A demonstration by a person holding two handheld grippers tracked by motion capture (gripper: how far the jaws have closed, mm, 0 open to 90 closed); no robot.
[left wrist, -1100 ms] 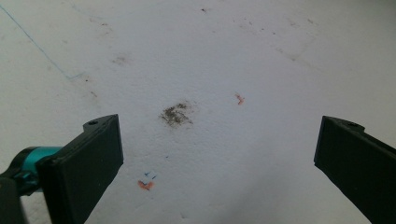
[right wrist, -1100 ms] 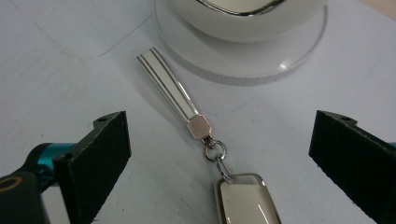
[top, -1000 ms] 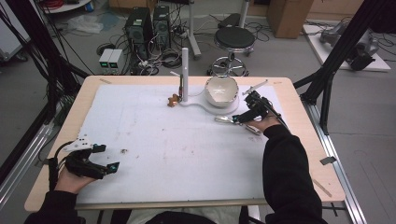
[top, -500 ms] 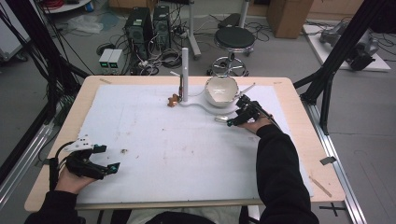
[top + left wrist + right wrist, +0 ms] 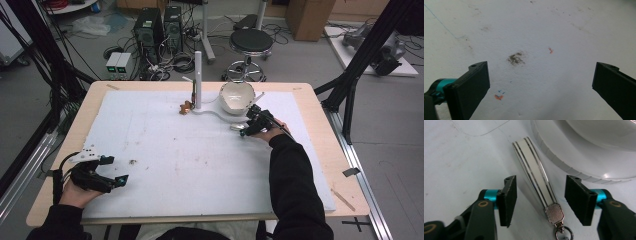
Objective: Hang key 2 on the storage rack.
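Right tool (image 5: pixel 537 202) has dropped toward the surface (image 5: pixel 165 150) next to the bowl (image 5: pixel 237 96), and its jaws have just been closing. They now stand about half open, straddling the strap (image 5: pixel 534 171), pads clear on both sides, so no grip yet. The strap lies flat, its metal clasp (image 5: pixel 554 213) toward the tool and its far end just beside the bowl's base. Approaching along its length puts the pads across the narrow width, probably for a clean pinch near the clasp. Left tool (image 5: pixel 102 172) has stayed at the near left corner, jaws wide and empty, parked out of the way. White stand (image 5: pixel 198 80) sits left of the bowl.
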